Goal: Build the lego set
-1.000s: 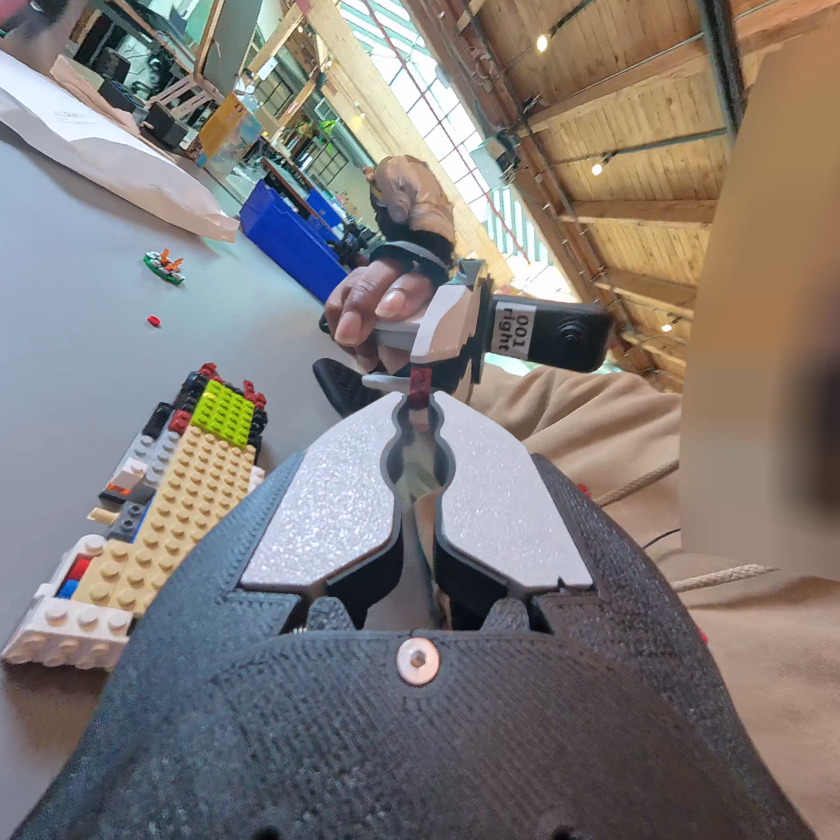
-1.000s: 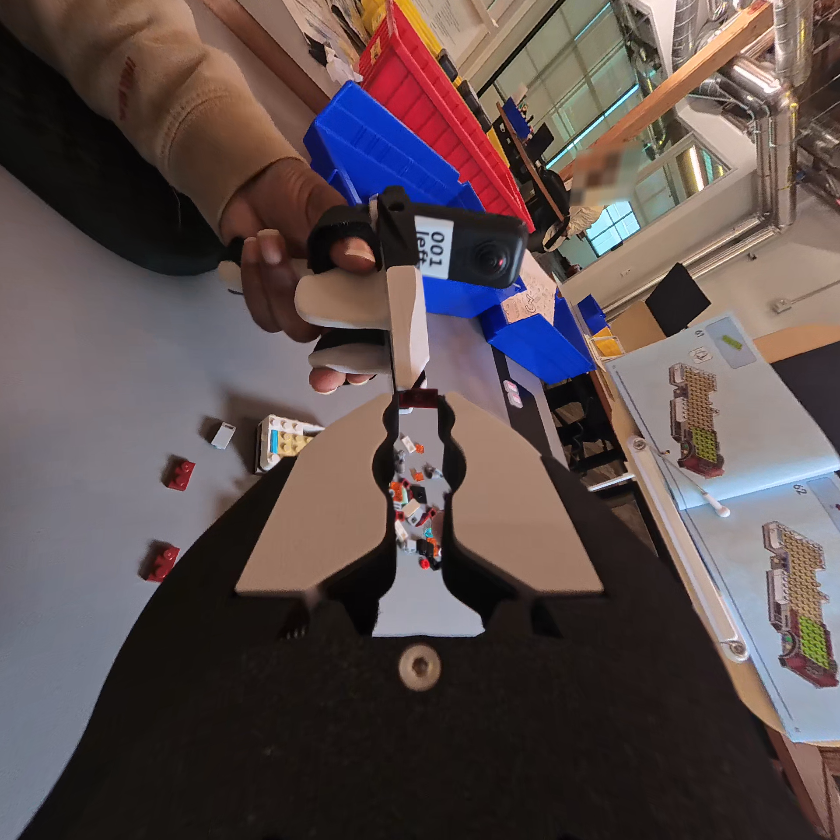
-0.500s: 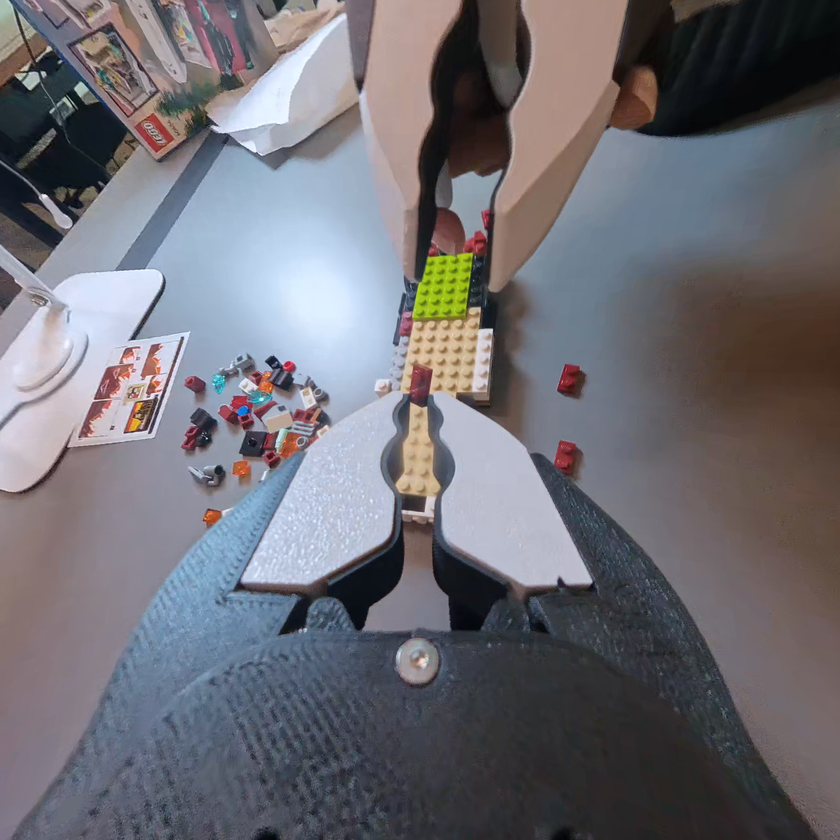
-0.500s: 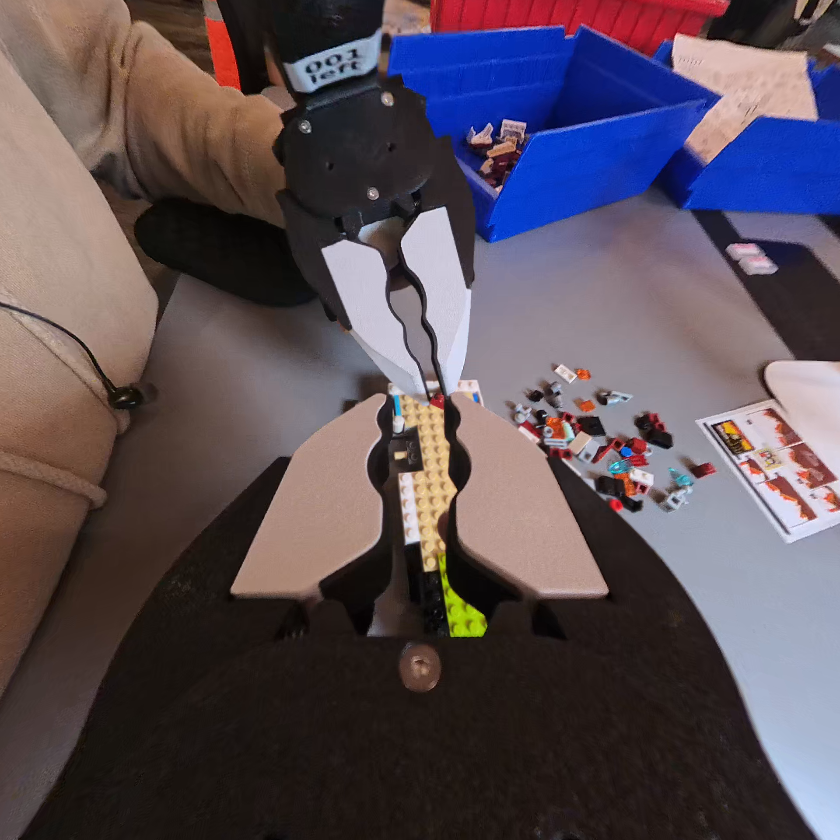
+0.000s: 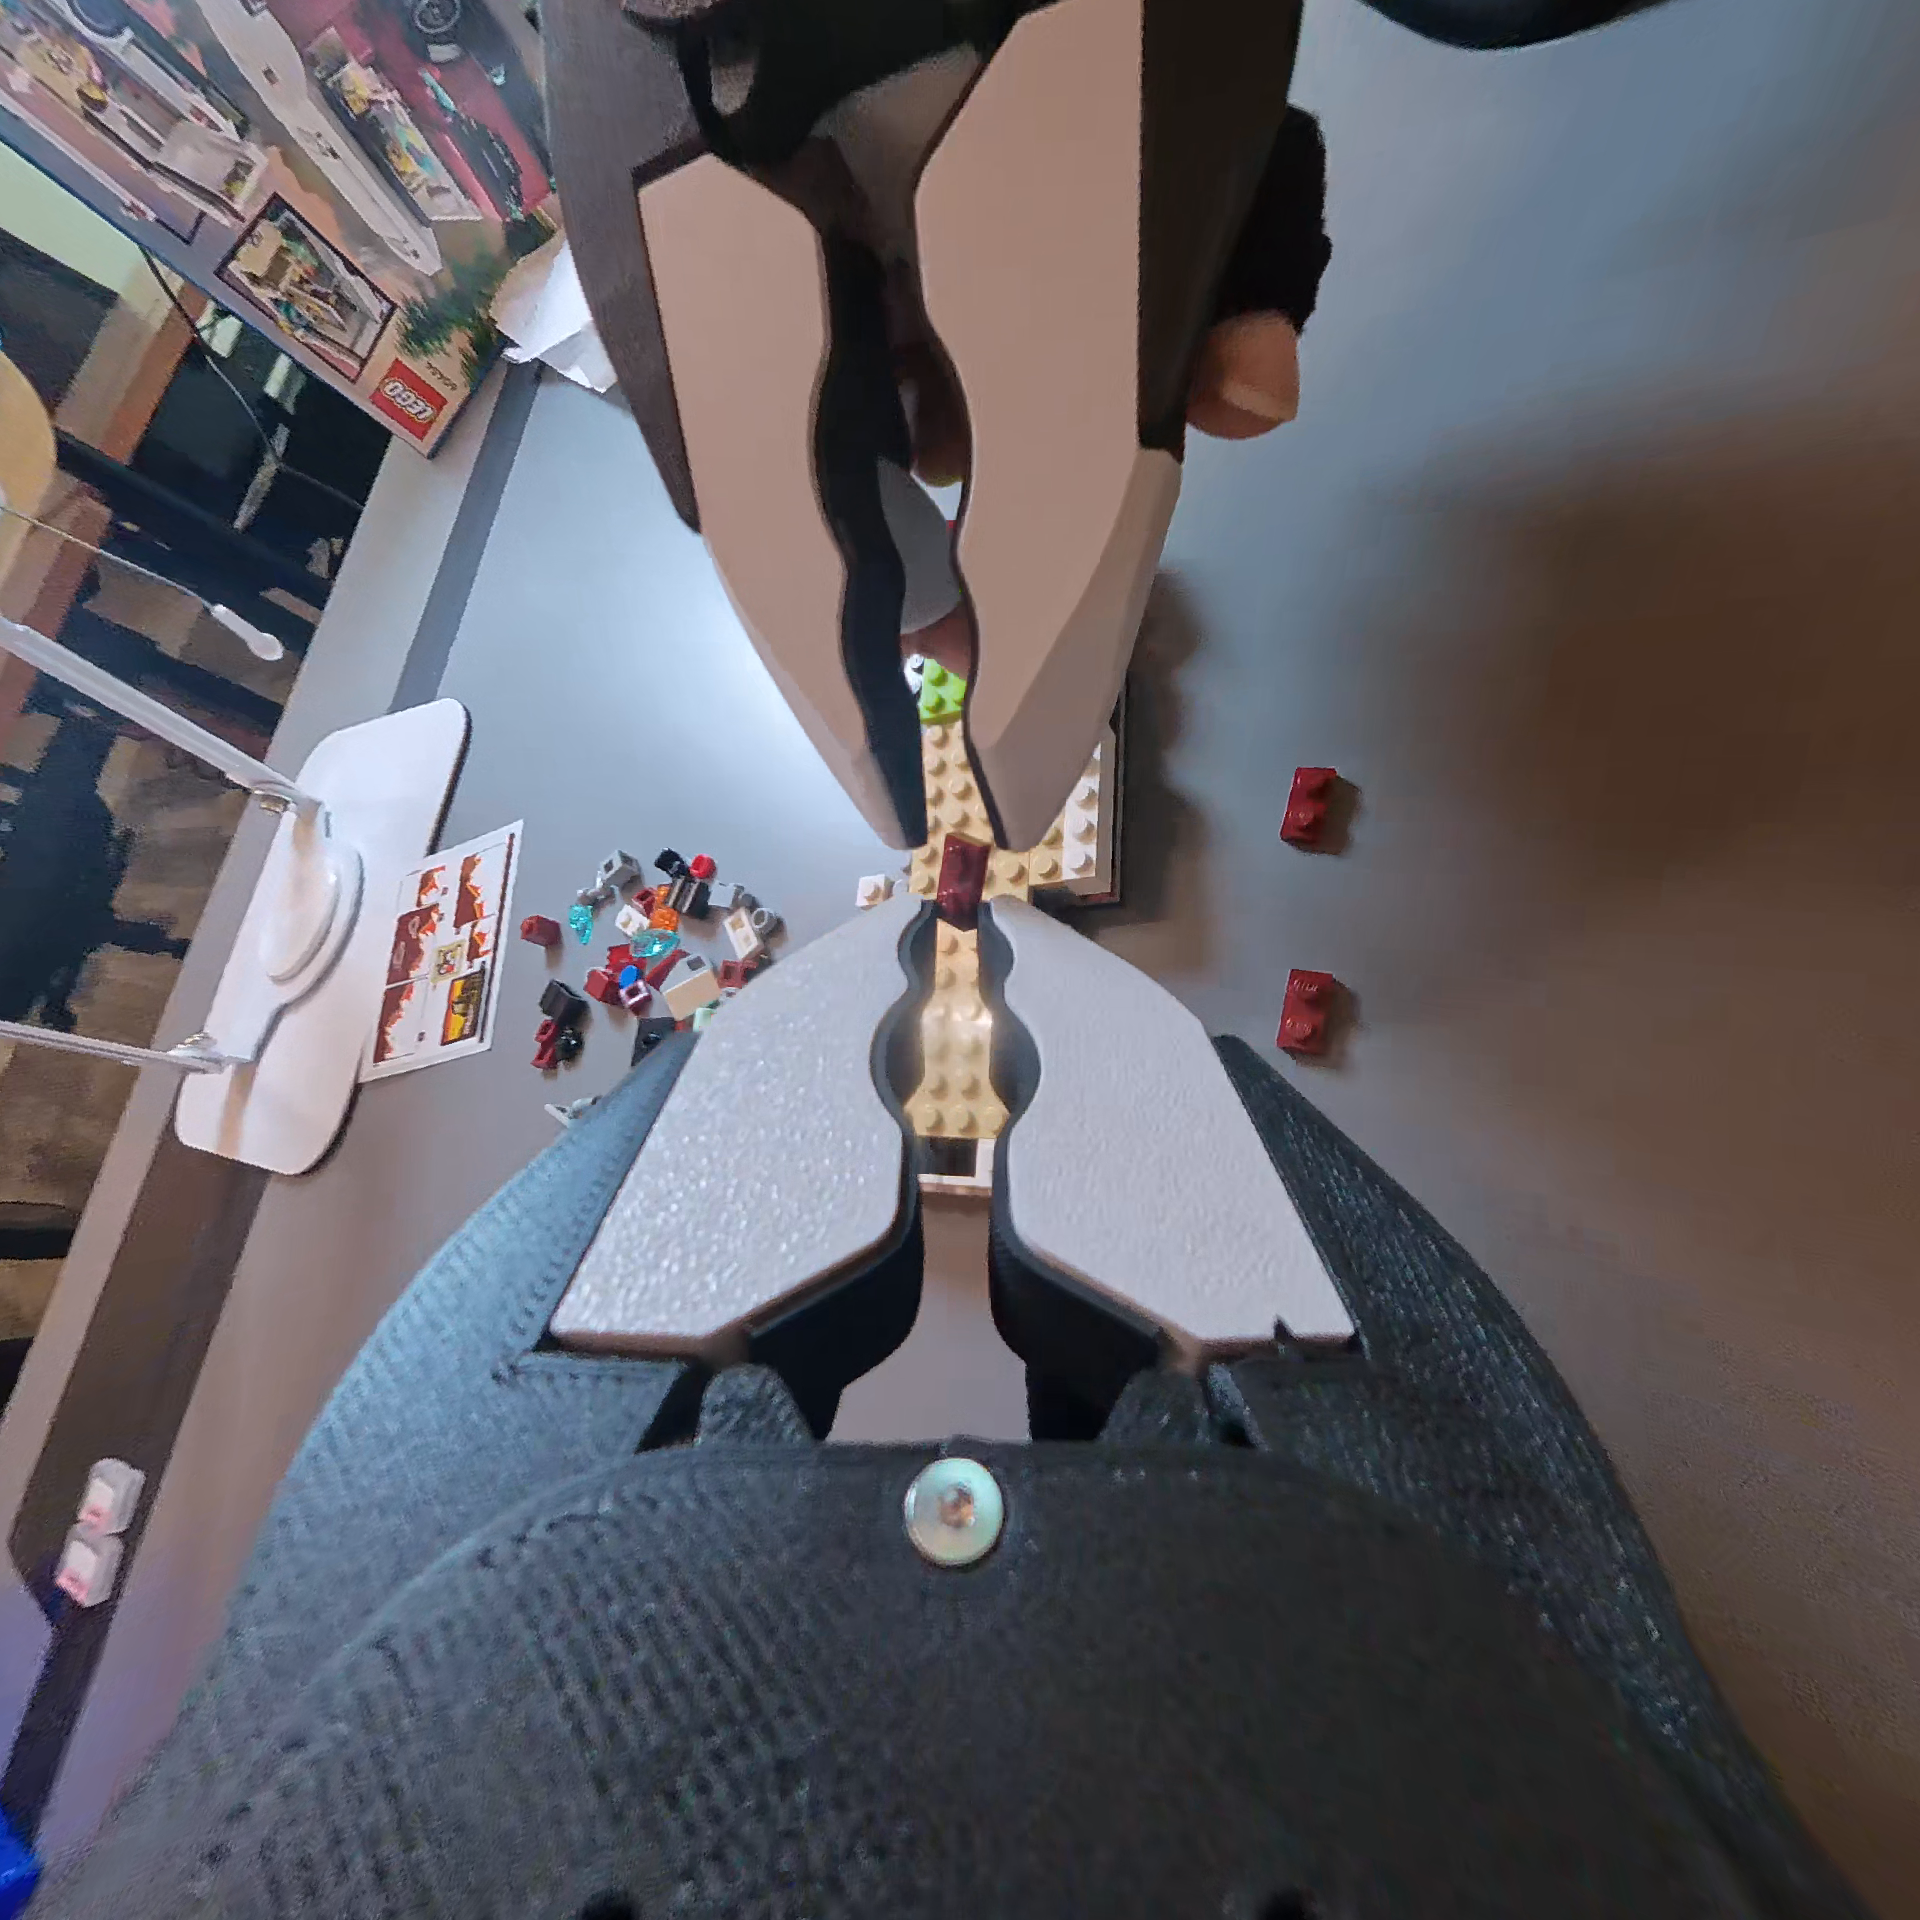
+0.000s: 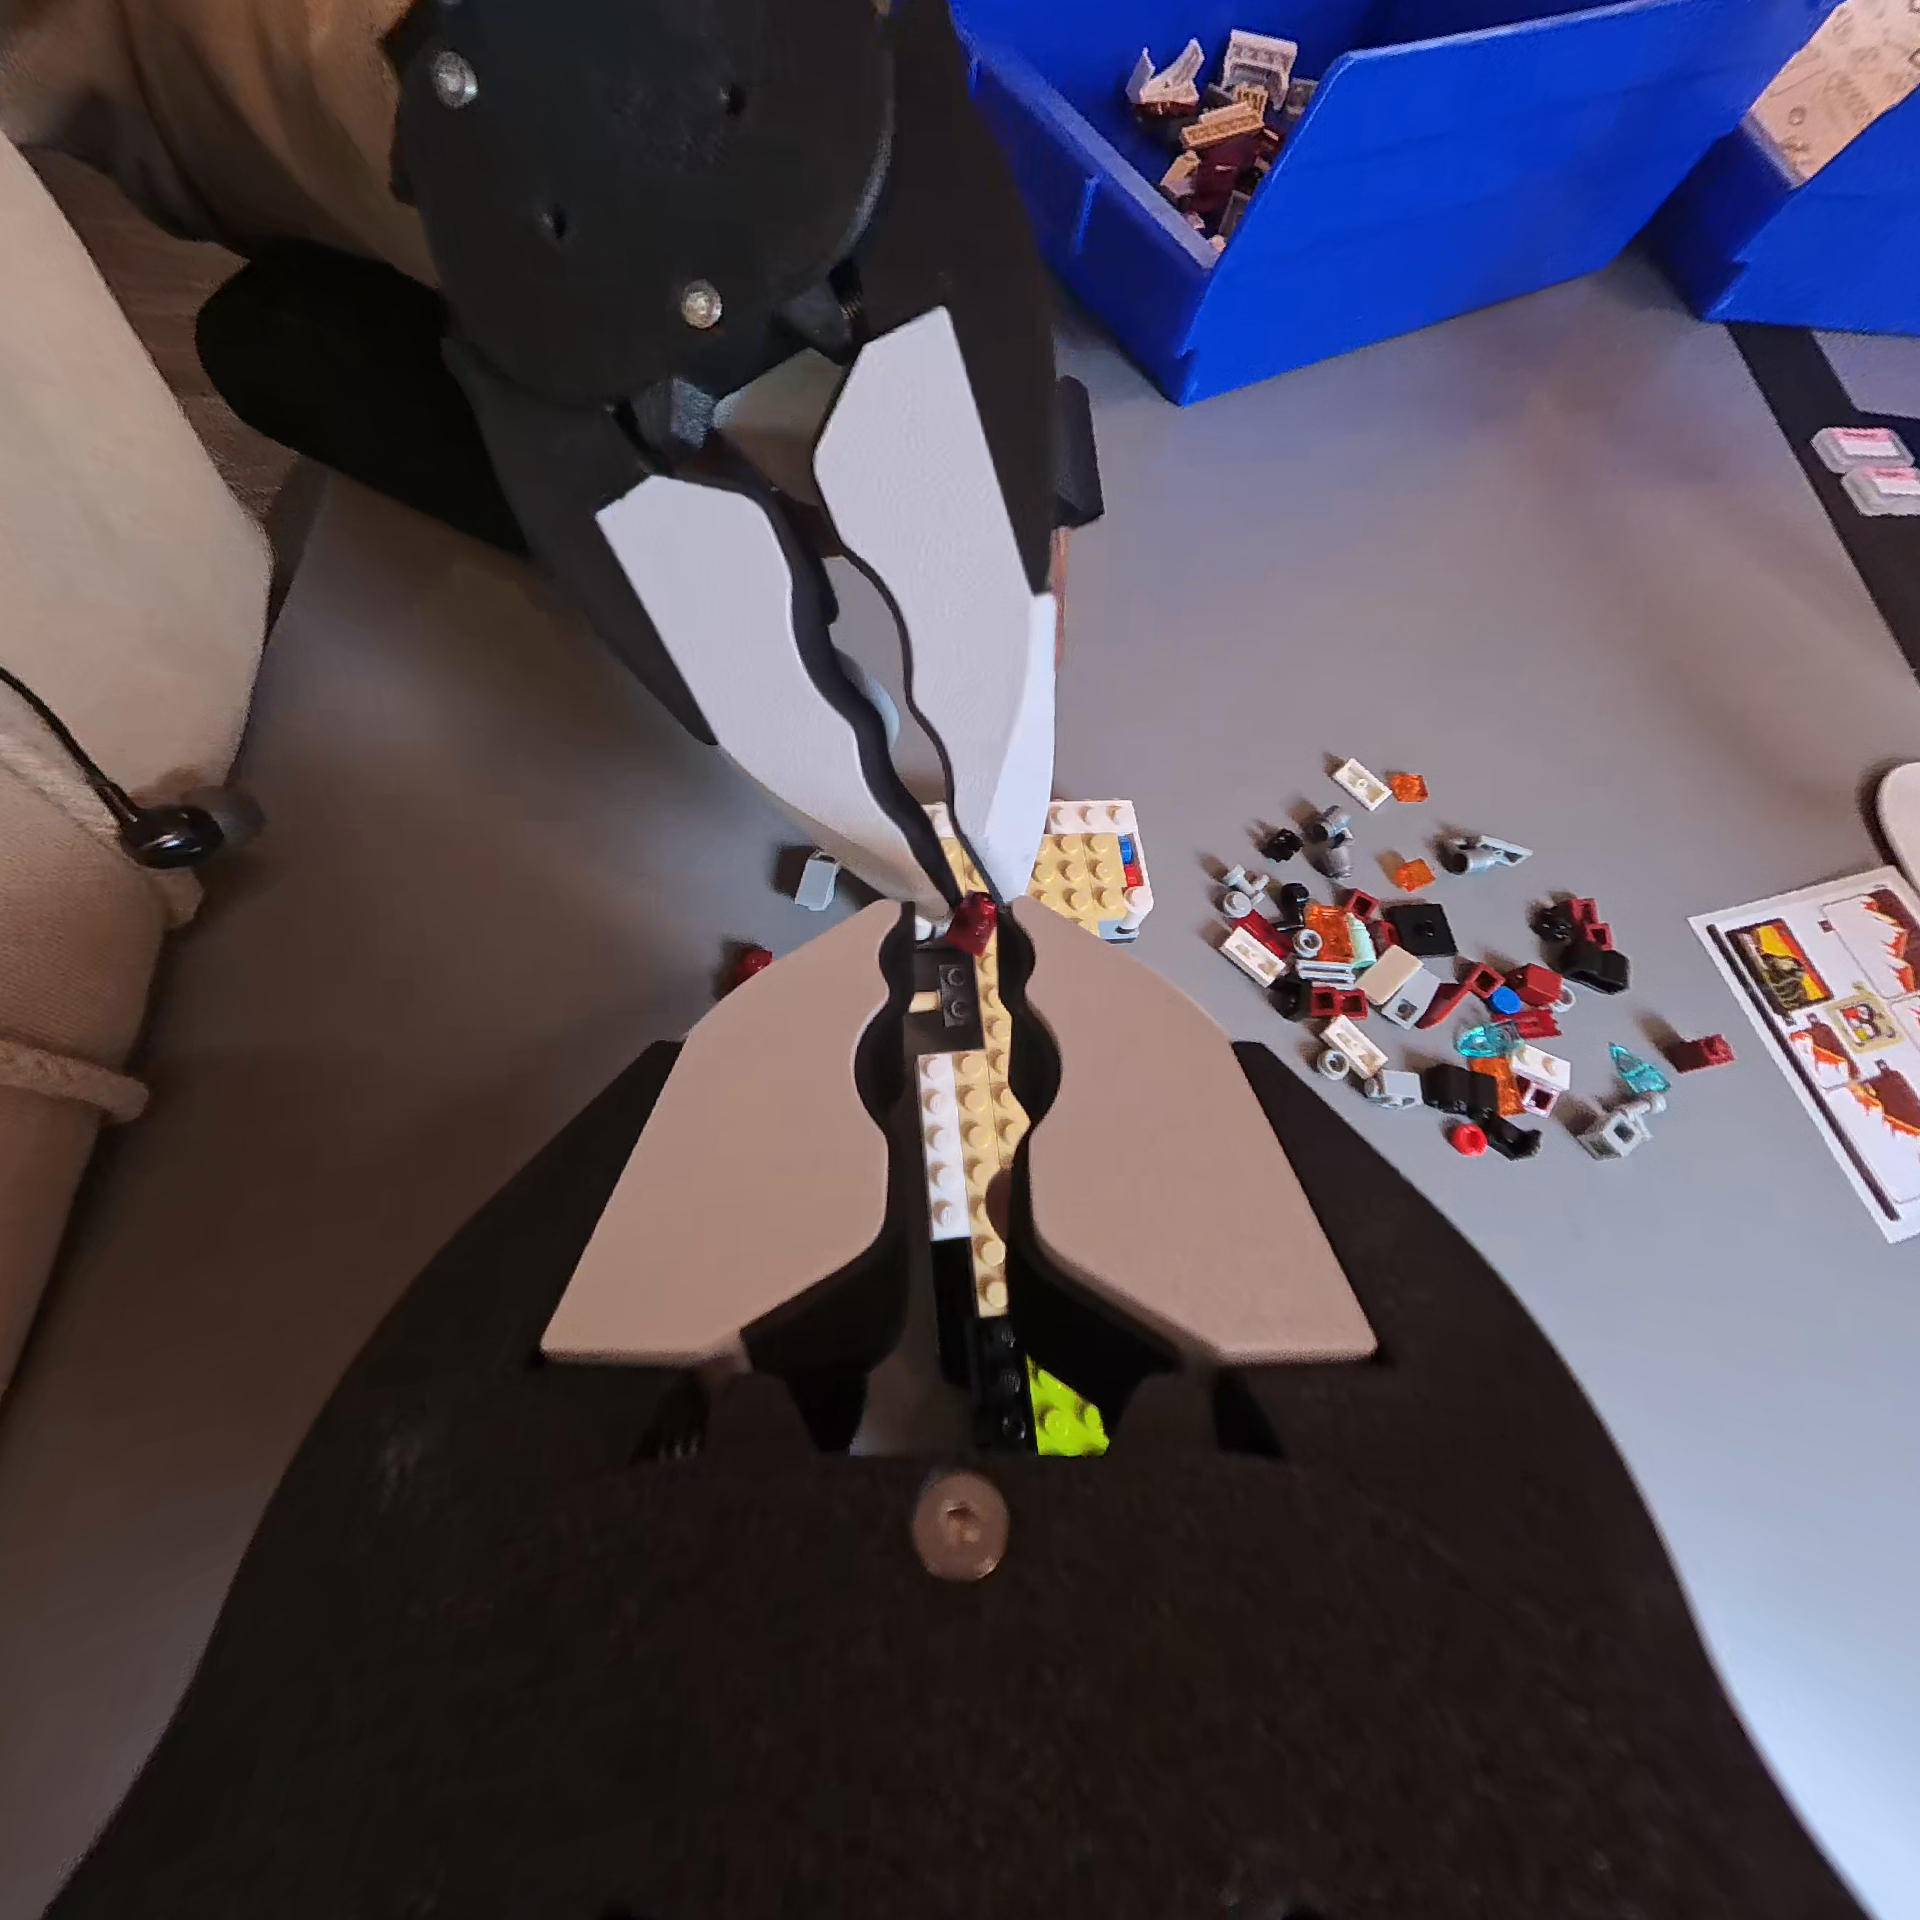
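My left gripper (image 5: 958, 914) is shut on a small dark red brick (image 5: 961, 881) at its fingertips. It holds the brick just above a flat tan, white and lime model (image 5: 1081, 831) on the grey table. My right gripper (image 5: 956, 836) points at it from the opposite side, tip to tip. In the right wrist view the dark red brick (image 6: 971, 925) sits tilted between the right gripper's (image 6: 961, 920) tips, with a gap on each side, so the right gripper is open. The left gripper (image 6: 961, 894) comes down from above there, over the model (image 6: 1091, 862).
A pile of small loose pieces (image 6: 1434, 997) and a sticker sheet (image 6: 1829, 1029) lie beside the model. Two dark red bricks (image 5: 1309, 810) (image 5: 1304, 1013) lie on the other side. Blue bins (image 6: 1351, 177), a white lamp base (image 5: 312, 935) and a toy box (image 5: 312, 208) stand around the table.
Both grippers swung down from mid-air to just over the model. The left kept the dark red brick. The right's jaws widened off the brick, then narrowed around it again.
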The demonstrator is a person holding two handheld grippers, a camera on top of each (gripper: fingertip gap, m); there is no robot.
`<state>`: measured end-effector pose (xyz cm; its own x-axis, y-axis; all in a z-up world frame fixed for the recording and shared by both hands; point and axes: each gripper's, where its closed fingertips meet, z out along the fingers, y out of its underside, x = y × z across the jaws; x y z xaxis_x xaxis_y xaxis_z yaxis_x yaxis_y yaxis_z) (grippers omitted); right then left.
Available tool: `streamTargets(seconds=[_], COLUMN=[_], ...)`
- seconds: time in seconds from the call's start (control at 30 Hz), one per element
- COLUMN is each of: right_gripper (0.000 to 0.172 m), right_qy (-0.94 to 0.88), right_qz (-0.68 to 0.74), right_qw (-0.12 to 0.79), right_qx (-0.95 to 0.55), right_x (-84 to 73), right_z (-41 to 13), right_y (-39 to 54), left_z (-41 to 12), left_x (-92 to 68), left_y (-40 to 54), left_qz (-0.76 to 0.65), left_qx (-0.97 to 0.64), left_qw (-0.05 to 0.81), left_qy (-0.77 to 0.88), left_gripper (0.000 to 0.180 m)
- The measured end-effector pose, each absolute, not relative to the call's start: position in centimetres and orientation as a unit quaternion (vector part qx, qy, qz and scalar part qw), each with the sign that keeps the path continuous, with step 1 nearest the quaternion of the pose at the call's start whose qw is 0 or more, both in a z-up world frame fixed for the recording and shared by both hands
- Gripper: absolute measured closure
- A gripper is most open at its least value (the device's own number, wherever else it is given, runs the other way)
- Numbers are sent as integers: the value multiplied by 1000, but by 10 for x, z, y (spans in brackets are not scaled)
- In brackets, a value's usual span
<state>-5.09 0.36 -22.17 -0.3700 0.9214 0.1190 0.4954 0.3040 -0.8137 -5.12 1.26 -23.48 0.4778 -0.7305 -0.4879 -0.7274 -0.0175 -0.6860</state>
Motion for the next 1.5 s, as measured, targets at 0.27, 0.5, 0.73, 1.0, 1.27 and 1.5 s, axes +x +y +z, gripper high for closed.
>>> streamTargets(seconds=[0.27, 0.5, 0.73, 1.0, 1.27, 1.5], right_gripper=[163, 163, 163, 163, 163, 161], right_qy=[-748, -765, -790, -809, -813, -819], right_qz=[338, 291, 275, 298, 316, 317], right_qw=[293, 300, 221, 154, 103, 66], right_qx=[-490, -490, -501, -483, -477, -474], right_x=[-53, -17, 8, -4, -4, -1], right_z=[-229, -223, -243, -258, -265, -266], right_y=[6, 56, 84, 82, 80, 81], left_z=[-234, -229, -269, -275, -275, -275], left_x=[-51, -73, -88, -89, -89, -89], left_y=[12, 14, 8, 13, 13, 13], left_qz=[34, -135, -199, -189, -189, -191], left_qx=[-700, -771, -812, -806, -801, -799], left_qw=[486, 459, 364, 372, 377, 379], left_qy=[522, 421, 410, 420, 425, 425], left_gripper=[173, 132, 102, 111, 111, 111])
